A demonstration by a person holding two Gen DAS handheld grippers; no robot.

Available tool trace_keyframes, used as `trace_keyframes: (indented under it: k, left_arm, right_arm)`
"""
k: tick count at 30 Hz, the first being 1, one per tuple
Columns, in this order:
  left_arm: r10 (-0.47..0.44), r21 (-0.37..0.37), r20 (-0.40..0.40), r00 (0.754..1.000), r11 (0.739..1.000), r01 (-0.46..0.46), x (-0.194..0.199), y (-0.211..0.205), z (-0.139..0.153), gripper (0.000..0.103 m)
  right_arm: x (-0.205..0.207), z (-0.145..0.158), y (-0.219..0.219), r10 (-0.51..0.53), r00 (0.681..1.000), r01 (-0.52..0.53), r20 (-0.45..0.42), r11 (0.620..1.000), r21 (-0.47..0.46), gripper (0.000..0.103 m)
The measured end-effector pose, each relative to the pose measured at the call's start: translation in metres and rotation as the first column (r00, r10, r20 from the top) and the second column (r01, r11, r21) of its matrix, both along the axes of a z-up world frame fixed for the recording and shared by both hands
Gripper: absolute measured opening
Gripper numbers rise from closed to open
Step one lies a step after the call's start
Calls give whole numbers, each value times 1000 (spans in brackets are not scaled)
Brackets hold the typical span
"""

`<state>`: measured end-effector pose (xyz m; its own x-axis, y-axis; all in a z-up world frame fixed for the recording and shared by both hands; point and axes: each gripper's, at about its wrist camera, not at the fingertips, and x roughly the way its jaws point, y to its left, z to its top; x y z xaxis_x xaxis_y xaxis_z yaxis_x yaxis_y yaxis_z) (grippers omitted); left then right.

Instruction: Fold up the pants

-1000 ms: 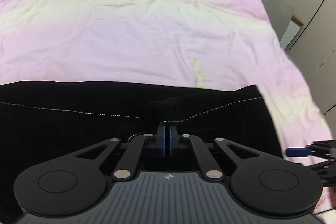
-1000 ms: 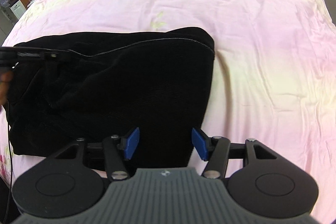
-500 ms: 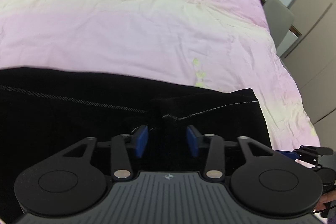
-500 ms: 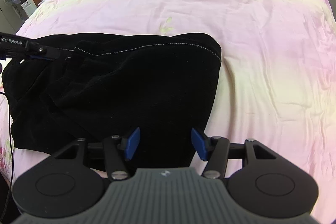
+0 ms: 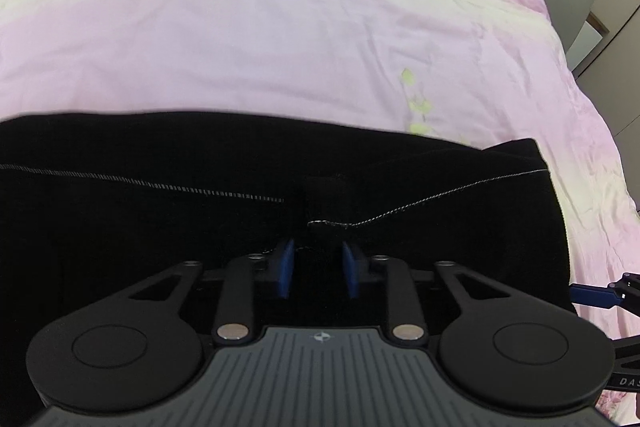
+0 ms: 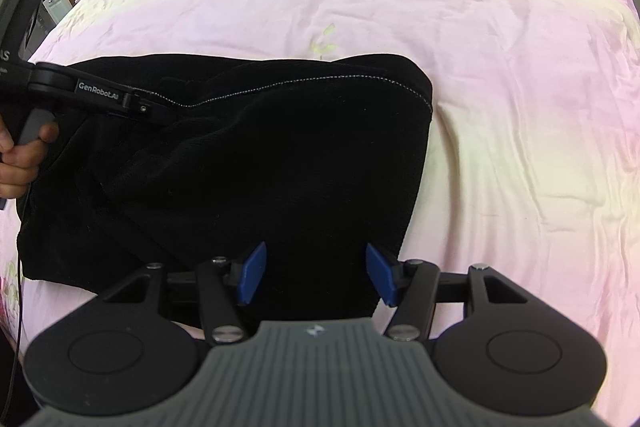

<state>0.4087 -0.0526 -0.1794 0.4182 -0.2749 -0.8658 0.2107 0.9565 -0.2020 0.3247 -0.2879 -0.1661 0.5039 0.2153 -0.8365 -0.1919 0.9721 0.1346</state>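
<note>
Black fabric: the pants [image 6: 256,163] lie folded into a thick rectangle on the pink bed [image 6: 500,75], near its close edge, long axis running left to right across both views.
Stitched edge: a pale line of stitching [image 5: 432,201] runs along the far side of the stack, dipping to a bunched spot straight ahead of the left gripper [image 5: 316,267].
Left gripper: nearer that bunched fold. Its jaws have just been closing and now stand a narrow gap apart with dark cloth between them — whether the pads actually press on it is hard to tell, black on black.
Right gripper [image 6: 316,275]: spread about halfway, hanging over the near right corner of the stack, pinching nothing.
Key relation: the pants lie ahead of and below both grippers — left at mid-stack by the seam, right at the right-hand end.
</note>
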Motion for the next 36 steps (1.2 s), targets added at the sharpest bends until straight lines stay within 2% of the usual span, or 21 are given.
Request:
trace_keyframes:
  k: [4,8,11,14,16,18,19,20,22,24,25,28,31,32,36]
  left_arm:
    - [-21,-30,76,997,999,23,-20,6,36,16]
    - [-32,33,76,997,999,29,-32,19,57,15]
    - [-12,47,24,1000,999,10,-25,28,37,14]
    - [14,11,-4,1000,1000,-14,-19,31,9,14]
    - [62,-41,-15,998,997,-63,-14,38,-4,19]
    - [104,-95,-58,993,990,-109,-10,47,-10,40]
    - [116,-101,-73,991,987,-123,-11,50,-11,43]
    - [119,-97,-75,990,987,-126,-12,52,-9,51]
    - [107,-82,-60,992,990,-112,-20,57,0,60]
    - [89,-89,-62,994,992,-94,-27,59,4,77]
    - [80,-96,-75,994,992,-87,-29,60,3,78]
    - [96,-93,-137,986,990,-109,-30,58,-13,79]
    - [132,-145,-188,973,976,-160,-29,58,-28,79]
    - [134,-151,-193,972,975,-164,-29,56,-30,75]
    - [139,-118,-134,981,981,-155,-34,44,-20,38]
  right_arm:
    - [-2,7,0,0,1000,-1,11,1000,5,53]
    - [-8,18,1,40,998,-41,44,999,15,51]
    - [-8,17,5,68,997,-68,34,998,16,38]
    - [-4,7,10,65,998,-65,21,998,-23,37]
    - [-1,-1,11,57,998,-56,7,998,-39,37]
    - [3,-6,12,50,999,-50,-4,998,-47,37]
    - [3,-8,13,46,999,-47,-5,998,-48,38]
    - [3,-8,13,44,999,-45,-4,998,-48,38]
    - [2,-7,16,49,999,-49,0,997,-52,41]
    - [1,-7,17,56,998,-56,4,997,-55,42]
    - [0,-7,18,58,998,-57,7,997,-57,43]
    - [-2,-8,18,51,999,-51,12,997,-52,45]
    - [-7,-3,16,39,999,-38,27,999,-39,45]
    - [-10,0,15,37,999,-36,36,999,-34,45]
    - [-19,5,11,47,998,-45,47,998,-38,44]
